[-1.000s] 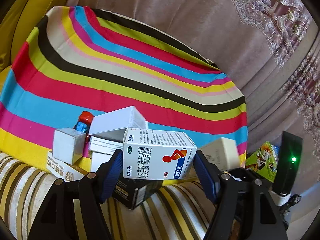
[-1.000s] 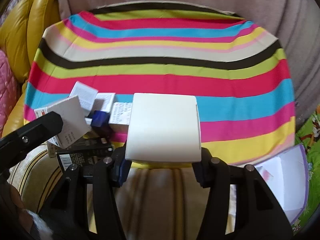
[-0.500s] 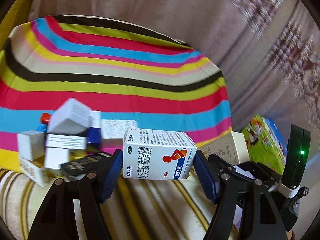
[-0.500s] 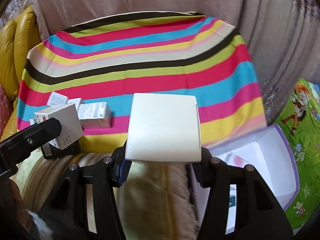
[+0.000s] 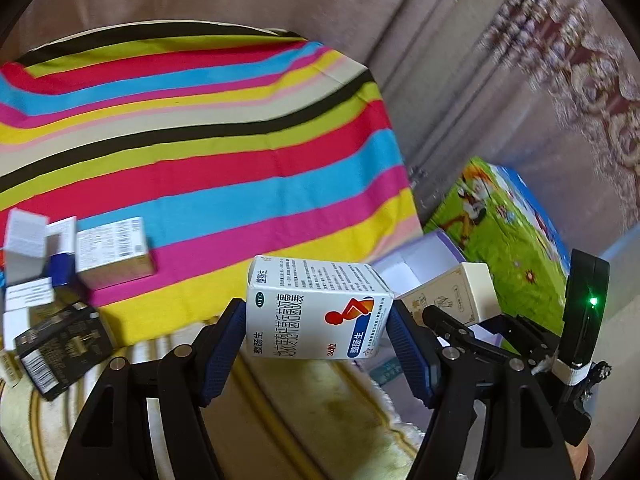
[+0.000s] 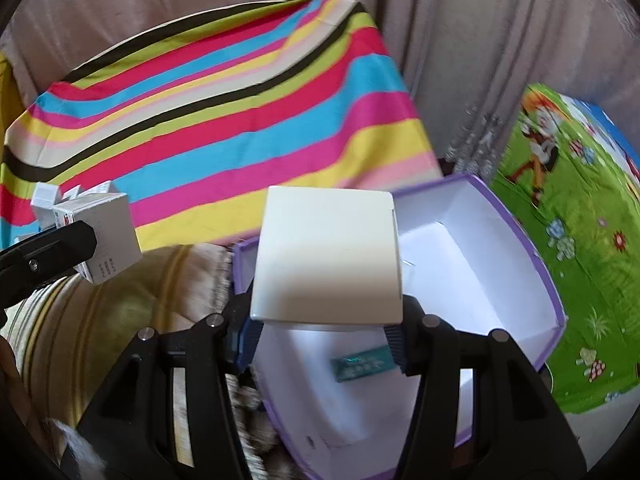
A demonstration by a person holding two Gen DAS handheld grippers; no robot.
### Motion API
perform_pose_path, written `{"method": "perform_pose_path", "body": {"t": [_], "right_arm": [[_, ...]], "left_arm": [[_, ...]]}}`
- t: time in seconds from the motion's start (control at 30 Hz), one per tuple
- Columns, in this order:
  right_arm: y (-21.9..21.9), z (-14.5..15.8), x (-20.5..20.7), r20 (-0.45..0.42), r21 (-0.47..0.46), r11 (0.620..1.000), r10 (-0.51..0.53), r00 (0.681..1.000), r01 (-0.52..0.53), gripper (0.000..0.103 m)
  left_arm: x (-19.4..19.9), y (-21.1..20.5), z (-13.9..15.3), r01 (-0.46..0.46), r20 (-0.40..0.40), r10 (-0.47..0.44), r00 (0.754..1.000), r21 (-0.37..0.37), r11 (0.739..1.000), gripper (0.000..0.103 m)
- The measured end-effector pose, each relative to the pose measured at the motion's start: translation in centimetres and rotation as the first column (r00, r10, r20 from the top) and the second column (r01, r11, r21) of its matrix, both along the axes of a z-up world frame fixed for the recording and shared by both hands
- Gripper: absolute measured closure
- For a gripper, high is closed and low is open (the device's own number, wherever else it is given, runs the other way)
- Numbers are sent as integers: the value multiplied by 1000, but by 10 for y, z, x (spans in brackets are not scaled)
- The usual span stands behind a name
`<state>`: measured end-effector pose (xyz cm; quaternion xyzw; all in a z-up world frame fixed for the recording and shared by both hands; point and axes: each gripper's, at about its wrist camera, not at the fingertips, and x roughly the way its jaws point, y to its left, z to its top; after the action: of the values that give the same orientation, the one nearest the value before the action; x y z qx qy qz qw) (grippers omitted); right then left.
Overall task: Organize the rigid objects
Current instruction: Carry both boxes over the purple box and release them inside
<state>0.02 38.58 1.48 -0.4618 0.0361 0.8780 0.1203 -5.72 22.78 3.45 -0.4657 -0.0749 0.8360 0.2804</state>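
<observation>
On the left, a cluster of small cartons (image 5: 108,254) and a black box (image 5: 60,350) sit at the near edge of the striped cloth (image 5: 200,152), the black box partly on the sofa cushion (image 5: 280,412). The left gripper (image 5: 318,320) is clamped on a white medicine carton (image 5: 316,312), blue pads pressing both of its ends, carton held clear above the cushion. To its right, the right gripper (image 6: 322,338) grips a plain cream box (image 6: 326,256) by its lower sides, holding it above the near-left part of the open purple-edged white box (image 6: 520,264). That container holds one flat teal packet (image 6: 362,364) on its floor near the right gripper's fingers; the rest of its visible interior is bare white. Further right lies a green cartoon-printed mat (image 6: 576,240), beside the purple-edged box.
</observation>
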Motion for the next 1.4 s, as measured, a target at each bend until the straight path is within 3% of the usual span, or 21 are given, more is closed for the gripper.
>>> {"method": "perform_pose_path", "body": {"t": [0.53,0.63,0.97,1.4], "right_arm": [[44,2,15,6,-15,995,-100,995,100,46],[46,2,16,3,-26,994,-105,994,105,40],[45,1,14,3,-45,994,-96,995,96,36],[28,4,10,4,-51,998,-37,999,37,34]], "left_arm": [[-9,73,-10,137,46,-138,989,8,990,31],[-12,79,-15,138,73,-139,988,12,990,30],[-18,70,-19,109,116,-115,987,52,993,27],[-10,44,-9,62,75,-65,995,52,997,27]]}}
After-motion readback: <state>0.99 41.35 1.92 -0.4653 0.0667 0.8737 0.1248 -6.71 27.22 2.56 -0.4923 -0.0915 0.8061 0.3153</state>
